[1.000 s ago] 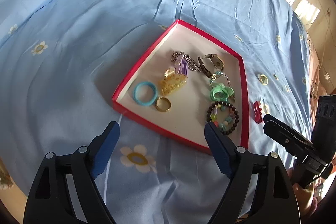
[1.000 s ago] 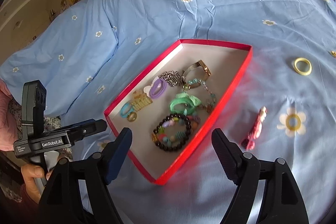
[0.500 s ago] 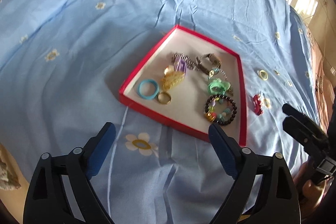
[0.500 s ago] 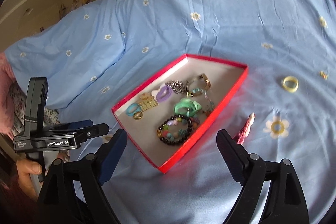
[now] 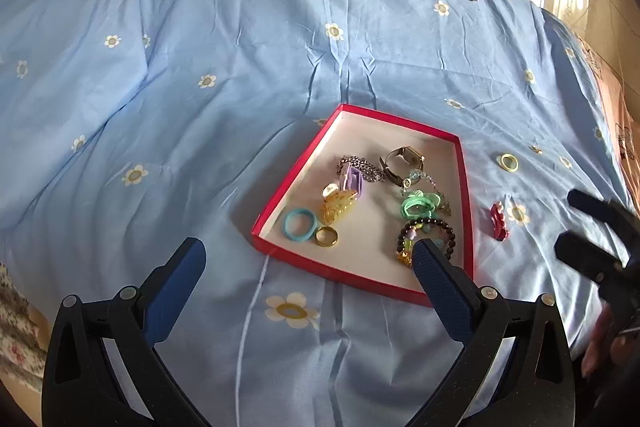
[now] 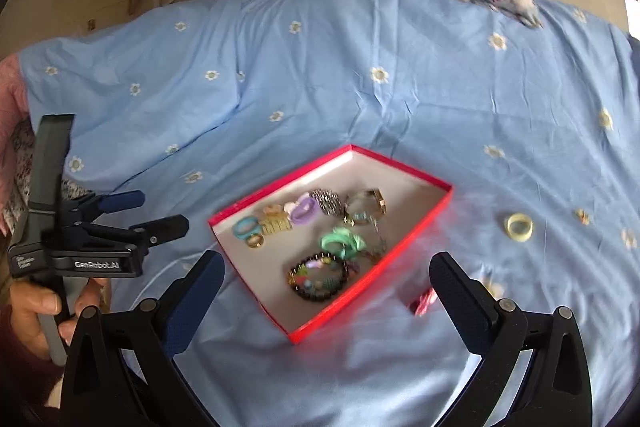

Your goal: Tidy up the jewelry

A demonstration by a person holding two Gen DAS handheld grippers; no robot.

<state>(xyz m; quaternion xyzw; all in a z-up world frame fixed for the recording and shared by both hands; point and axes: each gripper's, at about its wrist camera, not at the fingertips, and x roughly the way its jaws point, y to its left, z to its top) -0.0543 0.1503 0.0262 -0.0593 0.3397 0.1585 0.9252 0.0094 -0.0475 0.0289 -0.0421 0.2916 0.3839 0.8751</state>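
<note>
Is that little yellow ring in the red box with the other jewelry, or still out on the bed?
Out. The yellow ring lies on the blue bedspread beside the red box, outside its wall.

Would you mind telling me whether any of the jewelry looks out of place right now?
Yes: two pieces lie on the blue bedspread rather than in the red tray. A red hair clip sits just beyond the tray's right edge, and a pale yellow ring lies farther out. Everything else is gathered inside the tray.
</note>
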